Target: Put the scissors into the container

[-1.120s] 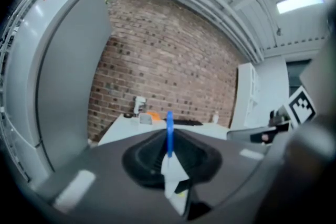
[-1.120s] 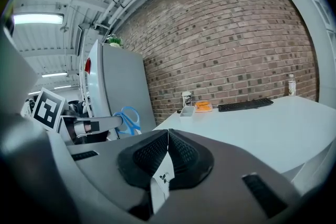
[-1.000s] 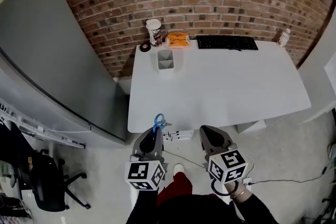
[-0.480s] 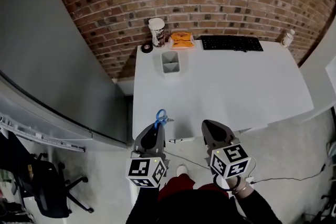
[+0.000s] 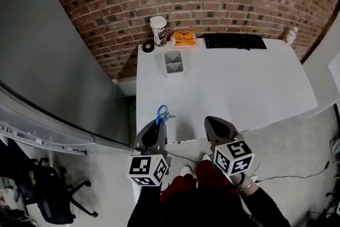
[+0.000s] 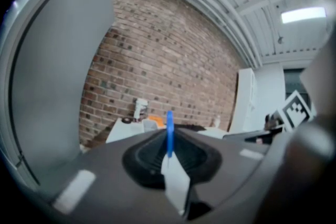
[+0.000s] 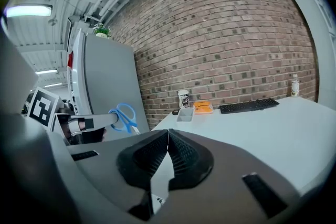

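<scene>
In the head view my left gripper [image 5: 158, 124] hangs at the white table's [image 5: 239, 87] front left edge, shut on the blue-handled scissors [image 5: 162, 112], whose handles stick out past the fingertips. The left gripper view shows the blue handle [image 6: 169, 131] edge-on, clamped between the pads. My right gripper [image 5: 212, 123] is beside it to the right, shut with nothing in it; its own view shows the jaws [image 7: 168, 131] closed and the scissors [image 7: 123, 117] off to the left. The grey two-compartment container [image 5: 173, 61] stands at the table's far left, well ahead of both grippers.
A paper cup [image 5: 158, 31], a black tape roll [image 5: 147, 48] and an orange packet [image 5: 183, 39] sit behind the container. A black keyboard [image 5: 234, 41] and a small bottle [image 5: 289, 35] lie along the brick wall. A grey cabinet [image 5: 58, 61] stands left of the table.
Both grippers have moved a little forward toward the table, and the scissors' handles now reach over its front edge. The grip on the scissors is unchanged.
</scene>
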The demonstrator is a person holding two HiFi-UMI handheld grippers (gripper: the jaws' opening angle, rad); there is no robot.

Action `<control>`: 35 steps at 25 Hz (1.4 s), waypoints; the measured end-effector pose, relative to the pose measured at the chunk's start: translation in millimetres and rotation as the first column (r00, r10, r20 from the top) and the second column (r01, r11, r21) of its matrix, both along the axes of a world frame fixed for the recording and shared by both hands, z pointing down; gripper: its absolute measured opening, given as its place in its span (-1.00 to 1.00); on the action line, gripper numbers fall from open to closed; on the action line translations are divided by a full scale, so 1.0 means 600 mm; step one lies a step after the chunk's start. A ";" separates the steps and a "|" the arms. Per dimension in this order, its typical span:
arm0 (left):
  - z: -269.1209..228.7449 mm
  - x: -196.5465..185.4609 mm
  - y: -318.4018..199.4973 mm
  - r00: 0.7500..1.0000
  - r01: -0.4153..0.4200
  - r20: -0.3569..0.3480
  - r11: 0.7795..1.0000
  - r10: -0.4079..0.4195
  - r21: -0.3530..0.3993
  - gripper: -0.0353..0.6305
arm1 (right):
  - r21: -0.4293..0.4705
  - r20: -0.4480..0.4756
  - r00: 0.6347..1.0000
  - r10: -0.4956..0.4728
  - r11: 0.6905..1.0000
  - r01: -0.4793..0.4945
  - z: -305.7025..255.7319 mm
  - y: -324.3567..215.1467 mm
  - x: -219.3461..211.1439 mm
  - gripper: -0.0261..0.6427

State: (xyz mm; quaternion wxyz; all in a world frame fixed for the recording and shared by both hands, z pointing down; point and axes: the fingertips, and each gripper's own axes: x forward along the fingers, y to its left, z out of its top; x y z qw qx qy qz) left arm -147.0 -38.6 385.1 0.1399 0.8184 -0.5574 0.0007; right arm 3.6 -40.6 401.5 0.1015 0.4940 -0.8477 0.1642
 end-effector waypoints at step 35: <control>0.014 0.020 -0.230 0.995 0.096 -0.019 0.994 -0.097 -0.043 -0.81 | -0.043 0.024 0.994 -0.109 0.993 0.110 0.029 -0.259 0.017 -0.89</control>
